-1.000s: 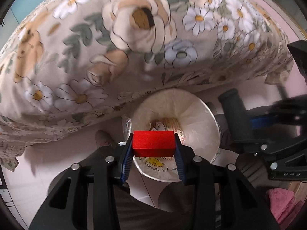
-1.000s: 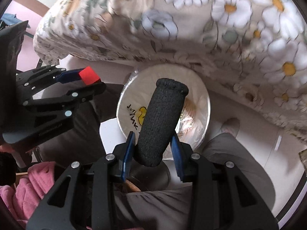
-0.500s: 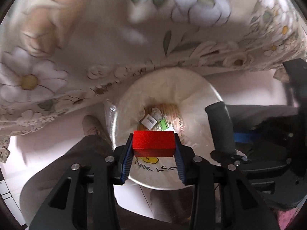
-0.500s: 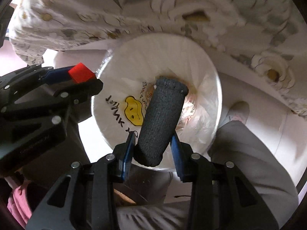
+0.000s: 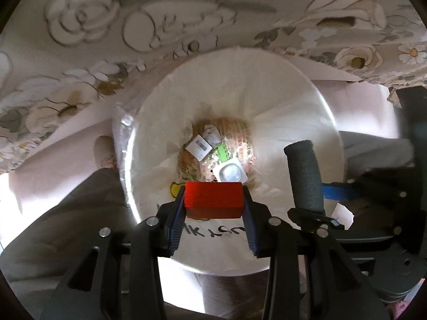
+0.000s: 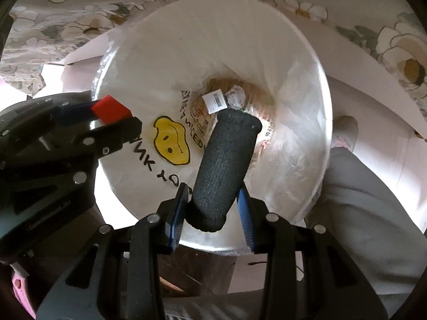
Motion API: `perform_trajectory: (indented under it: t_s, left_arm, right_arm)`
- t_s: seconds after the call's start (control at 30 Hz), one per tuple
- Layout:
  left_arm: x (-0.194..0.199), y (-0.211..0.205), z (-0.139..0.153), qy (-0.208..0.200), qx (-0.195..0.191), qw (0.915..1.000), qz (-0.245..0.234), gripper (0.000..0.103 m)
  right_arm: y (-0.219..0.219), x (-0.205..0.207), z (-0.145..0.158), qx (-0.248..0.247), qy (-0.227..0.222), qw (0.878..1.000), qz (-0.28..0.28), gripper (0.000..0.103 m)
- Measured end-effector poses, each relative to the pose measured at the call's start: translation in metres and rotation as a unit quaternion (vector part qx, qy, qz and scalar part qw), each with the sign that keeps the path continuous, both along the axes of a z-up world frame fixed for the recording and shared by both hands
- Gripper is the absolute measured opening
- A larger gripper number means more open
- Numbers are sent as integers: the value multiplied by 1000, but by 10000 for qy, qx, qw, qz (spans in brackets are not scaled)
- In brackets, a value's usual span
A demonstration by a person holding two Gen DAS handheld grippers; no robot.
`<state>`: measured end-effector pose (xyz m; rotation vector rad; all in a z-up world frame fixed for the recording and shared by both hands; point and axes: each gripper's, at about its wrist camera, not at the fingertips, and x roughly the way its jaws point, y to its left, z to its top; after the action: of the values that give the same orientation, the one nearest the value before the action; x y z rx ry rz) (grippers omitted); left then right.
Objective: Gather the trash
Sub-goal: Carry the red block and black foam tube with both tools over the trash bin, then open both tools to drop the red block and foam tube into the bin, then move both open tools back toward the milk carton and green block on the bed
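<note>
The red block [image 5: 214,199], judged rigid and light, is clamped flat-sided by the left gripper [image 5: 214,205]; the black foam tube [image 6: 223,168], judged soft, is squeezed near its base by the right gripper [image 6: 210,213], both above the lined bin [image 5: 293,85].

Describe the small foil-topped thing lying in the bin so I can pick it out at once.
Find the round bin lined with a white bag, beside the floral cloth. At the bottom sits a heap of printed wrappers, and on its near edge, just past the red block, lies the foil-topped pack. It alone is plain shiny silver; the barcode label and green scrap beside it are not.
</note>
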<state>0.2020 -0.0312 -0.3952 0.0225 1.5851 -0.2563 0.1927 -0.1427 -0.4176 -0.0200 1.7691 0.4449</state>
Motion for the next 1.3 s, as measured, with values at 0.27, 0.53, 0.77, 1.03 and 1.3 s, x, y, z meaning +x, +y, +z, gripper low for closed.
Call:
perform_trajectory:
  t_s: [0.27,0.53,0.77,1.03,1.3]
  left_arm:
    - [7,5,-23,269,-125,9995,143,41]
    - [12,3,-37,476,-190,9984,225,44]
    - [14,6,-37,477,-201,9981,342,61]
    - [13,7,-32,455,-145,9983,330,61]
    - [6,7,-6,239,-81,9995,202,61]
  right_arm:
    - [4,5,-14,37,175,9998,-33,39]
    - [7,9,-24,80,251,9997,-18,40]
    - [5,12,-23,12,238,9997,-54,54]
    - [0,11,-23,-3,210,9997,-87,54]
    - [0,3,-1,33,121,9999,-54,54]
